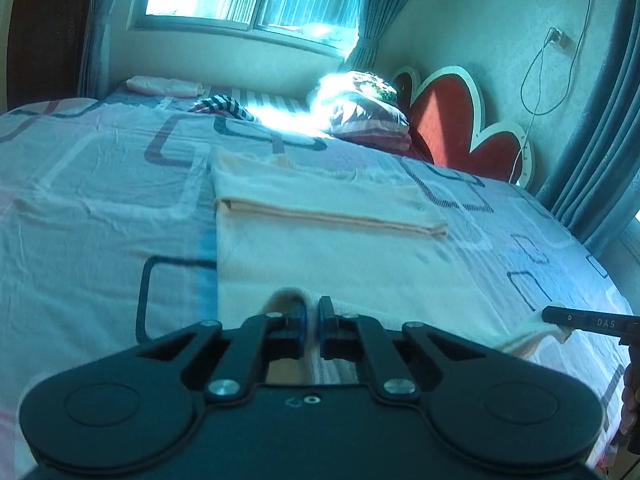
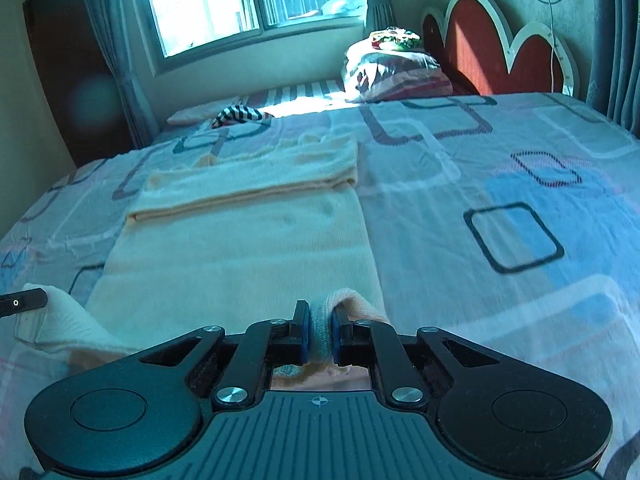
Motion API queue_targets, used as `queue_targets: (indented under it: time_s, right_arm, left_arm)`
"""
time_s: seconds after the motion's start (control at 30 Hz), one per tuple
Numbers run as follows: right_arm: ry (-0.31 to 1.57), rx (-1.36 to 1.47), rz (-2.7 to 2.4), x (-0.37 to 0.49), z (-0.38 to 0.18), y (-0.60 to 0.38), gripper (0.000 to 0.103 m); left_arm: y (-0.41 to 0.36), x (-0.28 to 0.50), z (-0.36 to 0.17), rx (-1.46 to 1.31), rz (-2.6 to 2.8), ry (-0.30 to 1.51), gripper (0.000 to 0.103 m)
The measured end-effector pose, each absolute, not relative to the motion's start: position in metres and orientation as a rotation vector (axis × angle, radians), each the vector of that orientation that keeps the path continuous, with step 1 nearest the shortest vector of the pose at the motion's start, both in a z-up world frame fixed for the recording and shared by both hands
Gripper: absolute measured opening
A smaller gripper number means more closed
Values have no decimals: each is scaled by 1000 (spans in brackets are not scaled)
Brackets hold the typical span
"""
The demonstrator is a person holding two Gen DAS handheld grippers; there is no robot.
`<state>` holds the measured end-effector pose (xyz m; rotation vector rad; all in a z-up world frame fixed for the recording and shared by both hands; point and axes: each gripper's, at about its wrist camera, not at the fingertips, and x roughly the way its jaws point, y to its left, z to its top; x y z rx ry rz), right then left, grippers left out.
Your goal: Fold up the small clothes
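Observation:
A cream knit garment (image 1: 320, 256) lies flat on the bed, its far part folded over into a band (image 1: 320, 208). My left gripper (image 1: 312, 312) is shut on the garment's near hem at the left corner. My right gripper (image 2: 320, 320) is shut on the near hem at the right corner of the same garment (image 2: 240, 248). Each hem corner is lifted slightly off the sheet. The right gripper's finger shows at the right edge of the left wrist view (image 1: 580, 322); the left gripper's finger shows at the left edge of the right wrist view (image 2: 24, 302).
The bed has a patterned sheet (image 1: 100, 200). A pillow pile (image 1: 368, 116) sits against the red heart-shaped headboard (image 1: 452, 120). A striped cloth (image 1: 224, 106) and a pink folded item (image 1: 164, 86) lie below the window. Curtains (image 1: 600, 160) hang at the right.

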<state>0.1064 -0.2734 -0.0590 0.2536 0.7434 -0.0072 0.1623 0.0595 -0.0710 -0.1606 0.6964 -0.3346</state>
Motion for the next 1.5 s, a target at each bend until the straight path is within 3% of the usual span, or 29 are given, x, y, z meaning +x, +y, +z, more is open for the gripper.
queue_targets:
  time_s: [0.53, 0.83, 0.93, 0.97, 1.03, 1.07, 1.1, 1.23, 1.37, 1.43, 1.47, 1.5]
  right_arm:
    - [689, 342, 4, 318, -75, -313, 9]
    - [817, 453, -9, 413, -115, -339, 9]
    - [829, 475, -31, 429, -125, -344, 10]
    - [826, 489, -36, 432, -126, -347, 16]
    - [794, 495, -52, 435, -124, -352, 58]
    - [763, 479, -58, 435, -121, -353, 83]
    - [744, 454, -47, 435, -118, -353, 85]
    - [775, 329, 8, 442, -123, -345, 85]
    - [808, 219, 16, 447, -142, -334, 83]
    - [826, 205, 24, 450, -150, -332, 65]
    - [834, 205, 28, 451, -153, -332, 54]
    - [837, 207, 35, 453, -156, -334, 51]
  left_arm:
    - [36, 343, -83, -216, -205, 646, 5]
    - [40, 434, -113, -248, -105, 759, 5]
    - [38, 456, -123, -243, -71, 796, 11]
    - [39, 461, -125, -240, -55, 803, 21]
    - [43, 468, -125, -238, -42, 797, 42]
    - [46, 469, -124, -244, -36, 788, 65]
    - [49, 468, -120, -249, -31, 764, 78]
    - [52, 465, -117, -214, -110, 756, 77]
    - [35, 466, -134, -78, -160, 796, 68]
    - [28, 470, -144, -47, -171, 816, 60]
    - [26, 473, -148, -41, -170, 826, 51]
    - [25, 476, -150, -46, -166, 828, 47]
